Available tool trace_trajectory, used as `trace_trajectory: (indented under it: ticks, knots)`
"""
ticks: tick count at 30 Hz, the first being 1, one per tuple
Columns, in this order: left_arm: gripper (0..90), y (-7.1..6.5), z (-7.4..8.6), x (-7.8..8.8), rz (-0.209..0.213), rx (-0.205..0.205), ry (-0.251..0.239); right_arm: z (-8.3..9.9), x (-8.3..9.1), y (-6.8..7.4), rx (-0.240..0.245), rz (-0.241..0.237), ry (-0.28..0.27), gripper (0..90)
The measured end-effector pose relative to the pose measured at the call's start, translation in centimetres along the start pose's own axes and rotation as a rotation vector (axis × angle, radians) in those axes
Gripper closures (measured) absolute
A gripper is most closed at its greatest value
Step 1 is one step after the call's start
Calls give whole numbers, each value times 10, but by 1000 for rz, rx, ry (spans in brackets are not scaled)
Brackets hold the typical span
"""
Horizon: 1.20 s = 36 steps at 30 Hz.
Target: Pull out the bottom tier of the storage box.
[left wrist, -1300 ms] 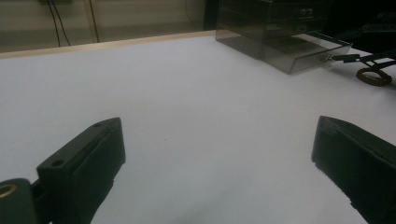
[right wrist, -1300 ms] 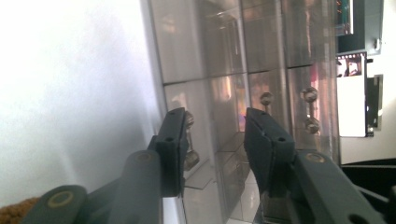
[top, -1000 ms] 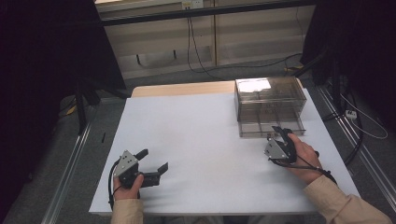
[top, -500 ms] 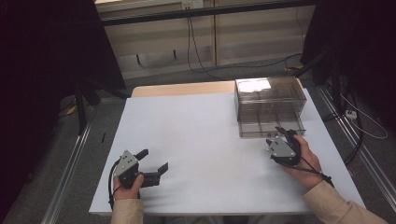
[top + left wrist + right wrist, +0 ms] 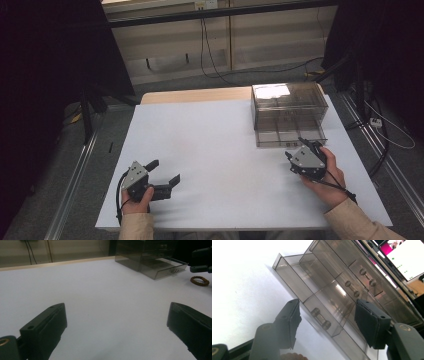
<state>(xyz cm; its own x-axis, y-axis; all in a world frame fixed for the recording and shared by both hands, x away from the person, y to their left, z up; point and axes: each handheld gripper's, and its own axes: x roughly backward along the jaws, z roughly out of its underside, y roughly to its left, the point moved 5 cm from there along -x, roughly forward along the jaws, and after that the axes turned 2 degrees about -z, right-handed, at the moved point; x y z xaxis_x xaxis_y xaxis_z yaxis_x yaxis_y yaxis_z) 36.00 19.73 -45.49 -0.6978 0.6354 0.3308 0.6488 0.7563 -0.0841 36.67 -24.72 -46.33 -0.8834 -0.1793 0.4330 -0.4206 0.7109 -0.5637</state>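
Note:
A smoky see-through drawer unit [image 5: 290, 102] stands at the table's far right, its bottom drawer [image 5: 291, 136] pulled out. In the right gripper view that drawer [image 5: 294, 280] has a small barbell handle [image 5: 321, 318] on its front. My right gripper [image 5: 296, 148] sits just in front of it, open; its jaws have just been opening. The handle shows in the gap of the right gripper [image 5: 328, 308], and the pads do not touch it. A brown ring [image 5: 199, 280] lies on the table by that gripper [image 5: 201, 262]. My left gripper [image 5: 164, 171] rests open at the near left, nothing between its jaws [image 5: 115, 322].
The white table top [image 5: 215, 145] is bare between the two hands. A wooden strip [image 5: 195, 95] runs along its far edge. Cables and a dark floor lie beyond, and metal rails flank the table. A bright screen [image 5: 404, 257] shows past the drawer unit.
The right gripper's jaws have spread wider in front of the drawer, with the hand shifting only slightly. The left gripper has not moved.

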Motion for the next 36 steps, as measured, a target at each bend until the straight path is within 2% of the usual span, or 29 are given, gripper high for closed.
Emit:
trace_trajectory:
  ticks: [16, 21, 26, 36]
  knots:
    - [28, 0, 0, 0, -1, 0, 0, 4, 12, -4, -220, -26, -22, 359]
    - [28, 0, 0, 0, 0, 0, 0, 7, 14, -4, -245, -31, -23, 357]
    - [29, 0, 0, 0, 0, 1, -1, 10, 17, -6, -318, -47, -26, 352]
    - [29, 0, 0, -1, 2, 1, 2, 13, 21, -6, -410, -88, -23, 345]
